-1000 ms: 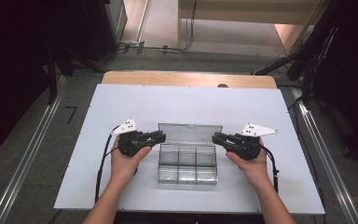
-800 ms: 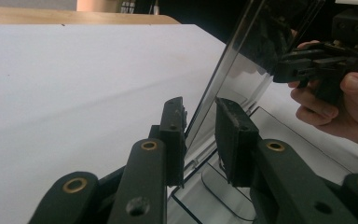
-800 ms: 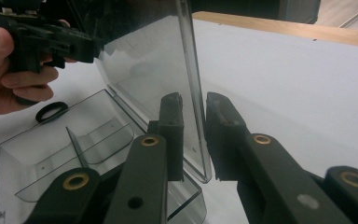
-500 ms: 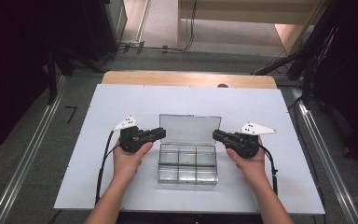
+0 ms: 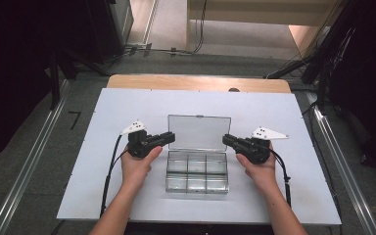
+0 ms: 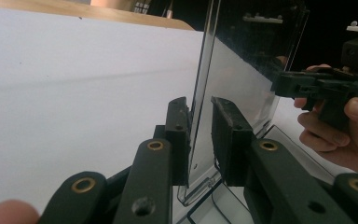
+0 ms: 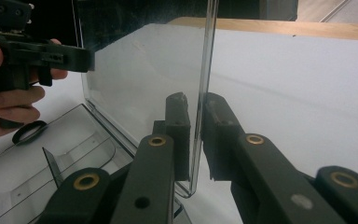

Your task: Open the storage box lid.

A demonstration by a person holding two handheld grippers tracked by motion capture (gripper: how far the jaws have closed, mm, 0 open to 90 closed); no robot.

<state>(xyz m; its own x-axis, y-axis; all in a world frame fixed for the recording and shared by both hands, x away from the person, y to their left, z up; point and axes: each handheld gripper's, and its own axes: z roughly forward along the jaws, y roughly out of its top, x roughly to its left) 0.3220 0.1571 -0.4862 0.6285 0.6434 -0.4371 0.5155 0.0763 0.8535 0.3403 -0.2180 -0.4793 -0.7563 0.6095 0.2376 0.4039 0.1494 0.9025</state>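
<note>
High view: clear compartment box at the middle of the white table, lid raised behind the tray, left gripper at the lid's left edge and right gripper at its right edge, one hand behind each. Held from both sides, probably to swing the lid evenly on its hinge without twisting it.

Left gripper view: jaws straddling the upright lid edge, one pad against the plastic, the other a sliver off; closed around the lid though not squeezing hard. Right gripper view: same stance on the opposite edge, a thin gap on one side; black ring lying in a compartment below.

Compared with a second ago, lid tipped further back, showing a taller face from above; both grippers shifted slightly with it, box base unmoved.
</note>
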